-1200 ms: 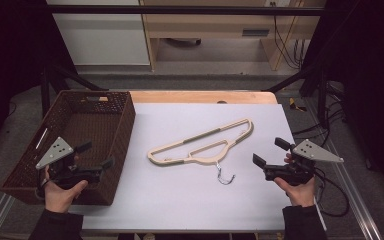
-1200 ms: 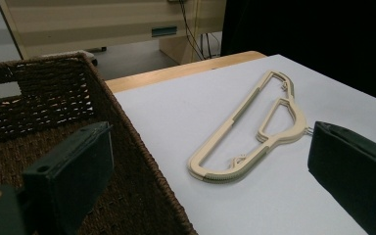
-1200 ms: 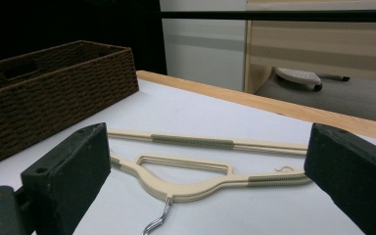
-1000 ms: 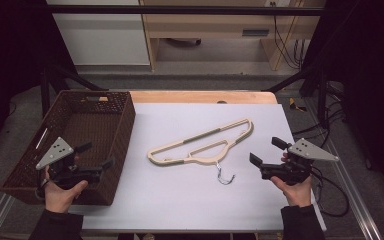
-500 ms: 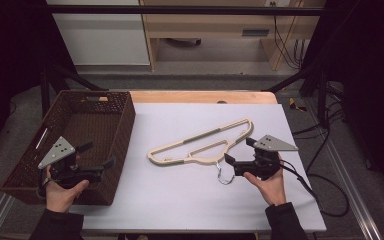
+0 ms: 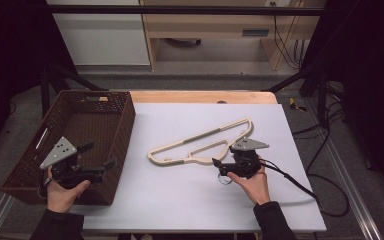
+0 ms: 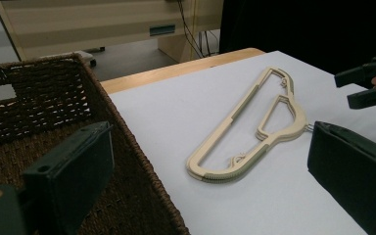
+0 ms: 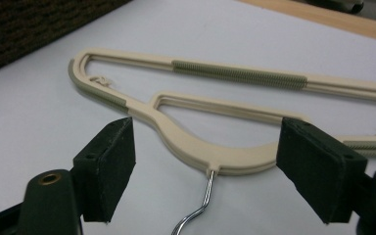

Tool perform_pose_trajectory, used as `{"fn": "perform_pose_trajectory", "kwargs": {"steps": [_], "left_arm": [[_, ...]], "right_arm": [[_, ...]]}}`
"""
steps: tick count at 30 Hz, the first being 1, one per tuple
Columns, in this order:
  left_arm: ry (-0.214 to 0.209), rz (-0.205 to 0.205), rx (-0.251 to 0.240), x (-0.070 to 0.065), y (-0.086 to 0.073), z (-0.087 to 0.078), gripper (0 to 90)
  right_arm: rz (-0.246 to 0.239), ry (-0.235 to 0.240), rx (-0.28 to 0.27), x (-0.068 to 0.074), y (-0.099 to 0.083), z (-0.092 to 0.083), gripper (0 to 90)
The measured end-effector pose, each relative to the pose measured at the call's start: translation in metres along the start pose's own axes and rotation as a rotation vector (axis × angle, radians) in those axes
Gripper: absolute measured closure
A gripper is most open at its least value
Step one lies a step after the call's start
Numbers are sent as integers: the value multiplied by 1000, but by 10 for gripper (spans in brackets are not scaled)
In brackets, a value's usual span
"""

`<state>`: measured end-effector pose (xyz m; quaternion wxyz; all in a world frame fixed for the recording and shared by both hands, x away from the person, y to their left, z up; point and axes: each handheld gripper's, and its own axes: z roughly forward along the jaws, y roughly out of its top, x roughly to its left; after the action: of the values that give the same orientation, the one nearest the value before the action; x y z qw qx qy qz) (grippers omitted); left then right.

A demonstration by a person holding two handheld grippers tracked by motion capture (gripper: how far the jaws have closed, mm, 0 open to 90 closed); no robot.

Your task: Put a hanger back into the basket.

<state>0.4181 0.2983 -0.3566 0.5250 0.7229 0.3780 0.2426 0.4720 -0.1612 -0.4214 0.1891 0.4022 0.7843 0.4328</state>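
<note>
Hanger (image 6: 202,145) lies flat mid-bench, toward the right edge. Right gripper (image 6: 219,164) jaws have just been closing, not yet touching; hanger neck and hook (image 8: 198,208) between them. Left gripper (image 6: 100,162) gapes over basket (image 6: 125,130).

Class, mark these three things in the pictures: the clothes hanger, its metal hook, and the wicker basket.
clothes hanger (image 8: 235,74): right gripper view, on the ribbed grey strip of its long bar.
metal hook (image 8: 204,197): right gripper view, on the wire stem below the hanger's neck.
wicker basket (image 6: 122,135): high view, on its right-hand woven wall.
</note>
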Motion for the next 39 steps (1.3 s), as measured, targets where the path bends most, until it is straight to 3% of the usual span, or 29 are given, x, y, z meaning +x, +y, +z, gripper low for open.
{"fn": "perform_pose_trajectory", "kwargs": {"steps": [5,13,18,21,27,39], "left_arm": [[-1,2,3,0,0,1,32],[-1,6,11,-1,-1,2,33],[1,3,8,-2,-1,3,34],[-2,7,13,-2,-1,4,35],[-1,9,16,-3,-1,5,37],[-2,22,27,-8,-1,8,41]], "right_arm": [[37,-1,60,-1,-9,13,282],[52,-22,145,-2,-21,31,492],[74,-22,183,-4,-24,40,671],[77,-15,202,-4,-26,43,715],[73,-16,222,-5,-28,46,786],[139,-28,209,-7,-27,45,879]]}}
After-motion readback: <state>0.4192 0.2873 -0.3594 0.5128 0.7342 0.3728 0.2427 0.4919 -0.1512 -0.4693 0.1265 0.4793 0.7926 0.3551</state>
